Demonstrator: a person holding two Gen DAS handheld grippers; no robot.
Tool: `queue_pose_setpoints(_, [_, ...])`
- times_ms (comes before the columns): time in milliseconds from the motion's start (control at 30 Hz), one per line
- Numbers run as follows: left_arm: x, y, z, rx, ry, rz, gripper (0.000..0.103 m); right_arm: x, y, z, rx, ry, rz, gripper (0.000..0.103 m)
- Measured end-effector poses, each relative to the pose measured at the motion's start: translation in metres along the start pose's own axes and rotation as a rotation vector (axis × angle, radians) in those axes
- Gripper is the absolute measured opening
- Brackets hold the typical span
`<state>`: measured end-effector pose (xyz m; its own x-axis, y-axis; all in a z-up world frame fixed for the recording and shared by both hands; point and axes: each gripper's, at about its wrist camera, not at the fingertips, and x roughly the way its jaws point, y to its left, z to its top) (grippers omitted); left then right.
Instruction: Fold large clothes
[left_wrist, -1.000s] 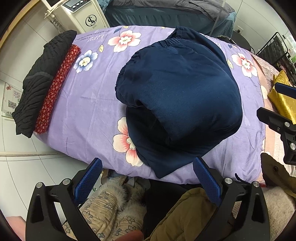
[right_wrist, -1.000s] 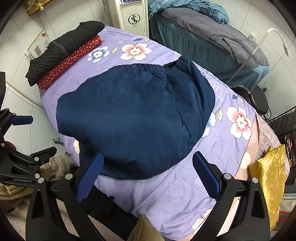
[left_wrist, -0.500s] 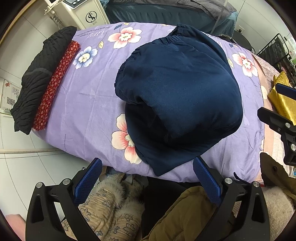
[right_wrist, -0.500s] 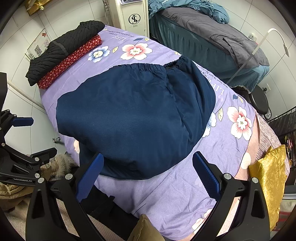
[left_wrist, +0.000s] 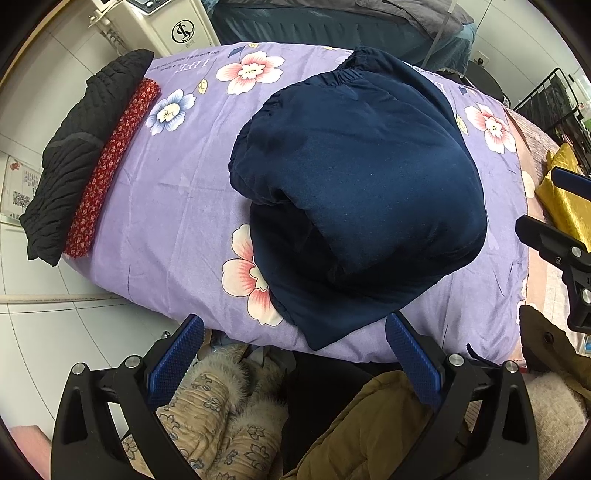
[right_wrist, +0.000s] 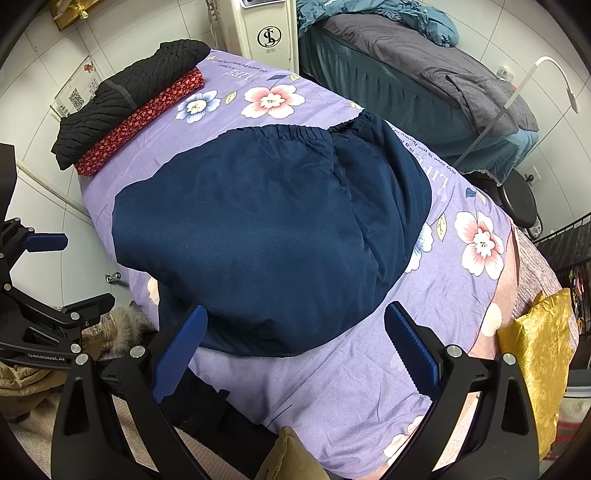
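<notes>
Far ahead and to the left of the left claw (left_wrist: 293, 347), a folded black quilted garment (left_wrist: 77, 147) lies against a folded red floral-print cloth (left_wrist: 114, 166) at the far end of the bed's purple flower-patterned cover (left_wrist: 177, 206). The left claw hangs over the bed's near edge with both blue-padded fingers spread wide, holding nothing. Just ahead of it, between the two claws' views, sits the bulky folded navy-blue padded garment (left_wrist: 362, 192), its elastic hem turned away. The right claw (right_wrist: 295, 341) is likewise spread wide and empty, its left finger overlapping the garment's near edge. To its right lies a shiny gold cushion (right_wrist: 535, 358).
</notes>
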<state>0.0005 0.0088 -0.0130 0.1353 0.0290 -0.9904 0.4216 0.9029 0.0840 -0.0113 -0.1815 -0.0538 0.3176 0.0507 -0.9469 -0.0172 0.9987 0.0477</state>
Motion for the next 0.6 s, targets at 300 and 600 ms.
queue_pose_setpoints(300, [0.001,0.0,-0.001,-0.007,-0.001,-0.001,0.097,0.0,0.002,0.0,-0.004,-0.004,0.002,0.095])
queue_pose_setpoints(600, [0.005,0.021,0.001,-0.07,-0.022,0.0,0.097,-0.007,0.002,0.007,-0.015,-0.039,0.025,0.095])
